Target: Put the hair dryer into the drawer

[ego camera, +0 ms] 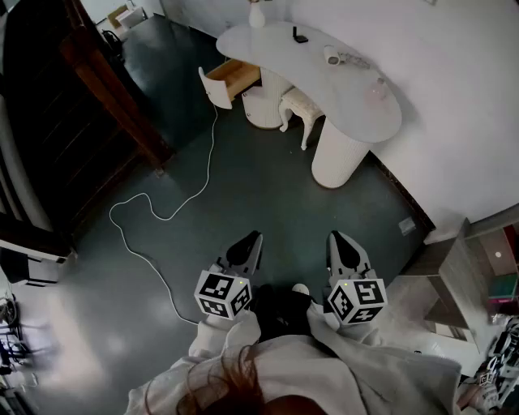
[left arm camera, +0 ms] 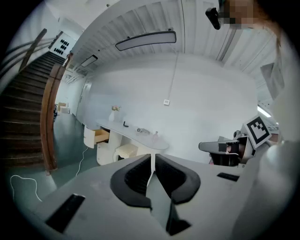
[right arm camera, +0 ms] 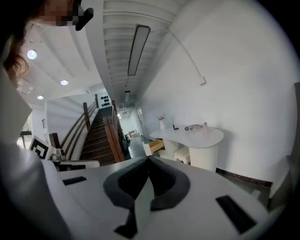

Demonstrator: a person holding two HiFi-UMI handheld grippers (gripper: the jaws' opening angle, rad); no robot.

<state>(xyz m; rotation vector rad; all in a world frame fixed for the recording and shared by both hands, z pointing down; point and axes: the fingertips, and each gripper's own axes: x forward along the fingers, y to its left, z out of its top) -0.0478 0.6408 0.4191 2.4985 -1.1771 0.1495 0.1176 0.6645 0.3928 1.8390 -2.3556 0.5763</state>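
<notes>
The hair dryer (ego camera: 334, 56) lies on the white dressing table (ego camera: 349, 97) far across the room; it shows small as the hair dryer (left arm camera: 143, 131) and the hair dryer (right arm camera: 192, 127) in the gripper views. The wooden drawer (ego camera: 231, 79) stands pulled out at the table's left end, also seen as the drawer (left arm camera: 101, 136) and the drawer (right arm camera: 156, 146). My left gripper (ego camera: 251, 240) and right gripper (ego camera: 337, 240) are held side by side close to the person's body, well short of the table. Both are shut with nothing between the jaws.
A white stool (ego camera: 298, 104) stands under the table. A white cable (ego camera: 162, 212) snakes over the dark floor from the drawer toward me. A dark wooden staircase (ego camera: 97, 89) rises at the left. A vase (ego camera: 256, 14) and a pink bottle (ego camera: 378, 86) sit on the tabletop.
</notes>
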